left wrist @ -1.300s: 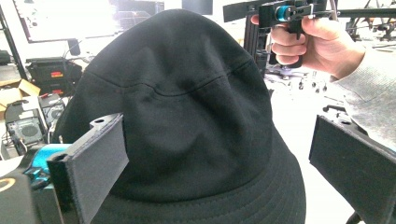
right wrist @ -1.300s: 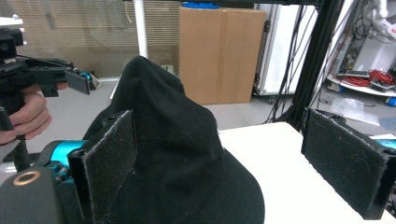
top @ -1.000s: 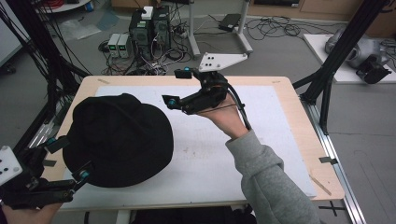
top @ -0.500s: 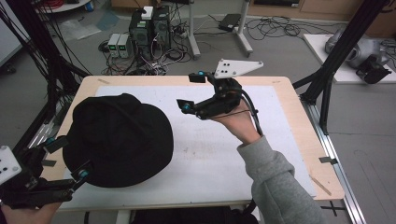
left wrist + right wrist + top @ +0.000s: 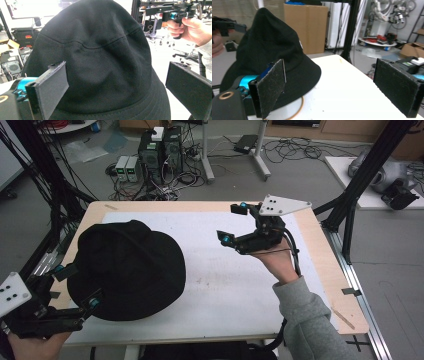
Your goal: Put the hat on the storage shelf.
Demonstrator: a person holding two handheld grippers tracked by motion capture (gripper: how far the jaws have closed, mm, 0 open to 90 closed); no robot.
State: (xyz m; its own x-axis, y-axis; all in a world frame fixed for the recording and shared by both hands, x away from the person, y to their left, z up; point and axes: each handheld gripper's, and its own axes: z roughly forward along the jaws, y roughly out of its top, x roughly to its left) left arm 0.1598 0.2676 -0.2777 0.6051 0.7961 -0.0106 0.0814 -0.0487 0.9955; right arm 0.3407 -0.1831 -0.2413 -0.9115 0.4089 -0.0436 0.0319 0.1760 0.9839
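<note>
Soft black hat (image 5: 125, 270) on the table (image 5: 240, 290).
Light, floppy; pinch the brim. Left gripper (image 5: 75, 285) and right gripper (image 5: 234, 224) fingers spread, empty.

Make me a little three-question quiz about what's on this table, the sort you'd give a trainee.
1. True or false: the black hat lies on the left half of the table.
2. Which claw is closer to the hat?
A. the left claw
B. the right claw
3. Fill in: both claws have their jaws ____.

Key:
1. True. In the high view the hat covers the table's left side.
2. A. The left claw sits at the hat's near brim with a jaw on either side of it; the right claw hangs above the bare white mat, apart from the hat.
3. Open. Each gripper view shows a wide gap between the two jaws.
</note>
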